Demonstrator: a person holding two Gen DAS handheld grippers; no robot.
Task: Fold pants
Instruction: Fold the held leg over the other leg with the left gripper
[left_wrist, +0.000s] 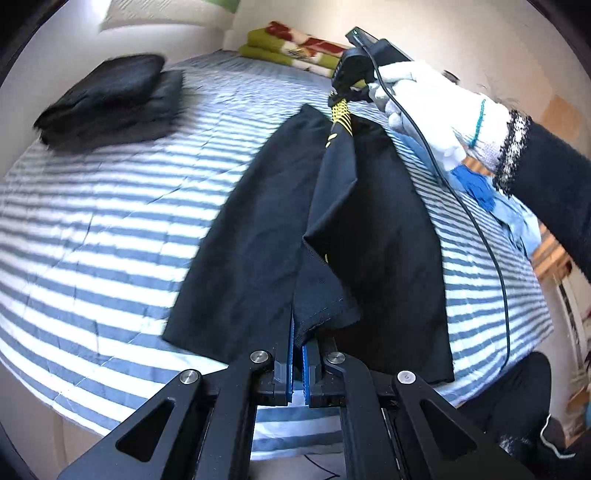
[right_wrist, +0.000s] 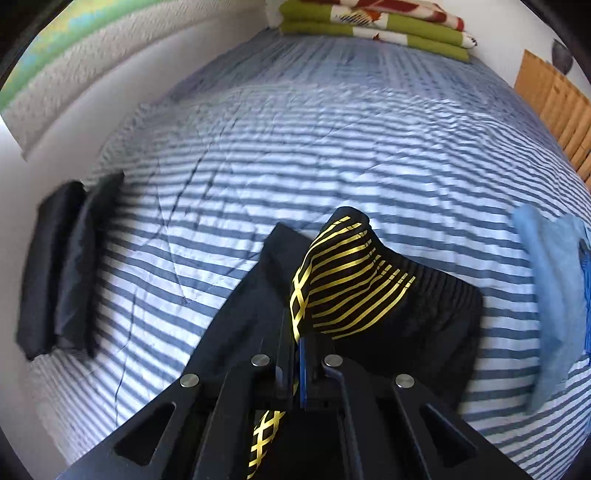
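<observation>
Black pants (left_wrist: 255, 236) with a yellow-striped waistband lie lengthwise on the blue-and-white striped bed (left_wrist: 110, 221). My left gripper (left_wrist: 298, 343) is shut on the hem of a lifted leg end at the near edge. At the far end, my right gripper (left_wrist: 341, 99), held by a white-gloved hand (left_wrist: 436, 110), pinches the striped waistband and lifts it. In the right wrist view, my right gripper (right_wrist: 298, 343) is shut on the yellow-striped waistband (right_wrist: 343, 273), with the rest of the pants (right_wrist: 436, 317) bunched beneath on the bed (right_wrist: 295, 147).
A stack of dark folded clothes (left_wrist: 110, 99) sits far left on the bed, also seen as the dark stack (right_wrist: 62, 266). Folded green-and-red blanket (right_wrist: 373, 26) lies at the head. Light blue garments (right_wrist: 554, 295) lie at the right edge. A black cable (left_wrist: 491, 258) hangs from the right gripper.
</observation>
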